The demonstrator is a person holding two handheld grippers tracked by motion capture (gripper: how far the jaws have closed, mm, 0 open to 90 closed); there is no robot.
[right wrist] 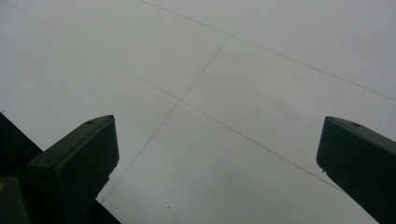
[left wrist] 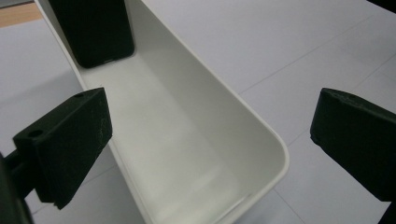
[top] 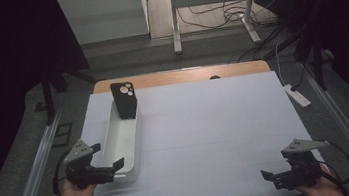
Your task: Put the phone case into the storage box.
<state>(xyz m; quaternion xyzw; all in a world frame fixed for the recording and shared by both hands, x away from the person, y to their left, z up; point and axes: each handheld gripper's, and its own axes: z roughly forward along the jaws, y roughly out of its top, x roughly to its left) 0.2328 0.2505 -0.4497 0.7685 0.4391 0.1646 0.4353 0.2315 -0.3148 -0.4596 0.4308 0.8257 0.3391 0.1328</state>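
Observation:
A long white tray (top: pixel 128 143) lies lengthwise at the left of the white-covered table (top: pixel 216 123). A black phone case (top: pixel 125 100) with camera cut-outs leans upright in its far end. My left gripper (top: pixel 107 155) is open at the tray's near end, one jaw on each side of the near right corner. In the left gripper view the tray's wall (left wrist: pixel 210 93) runs between the jaws of the left gripper (left wrist: pixel 210 140), and the phone case (left wrist: pixel 93 28) stands at the far end. My right gripper (top: pixel 277 164) is open over the bare sheet at the front right, as the right gripper view (right wrist: pixel 215 158) also shows.
A strip of wooden tabletop (top: pixel 180 76) shows beyond the white sheet's far edge. On the floor to the right lies a white power strip (top: pixel 297 95). Metal rails (top: pixel 35 170) run along both sides of the table. A desk frame (top: pixel 211 3) with cables stands behind.

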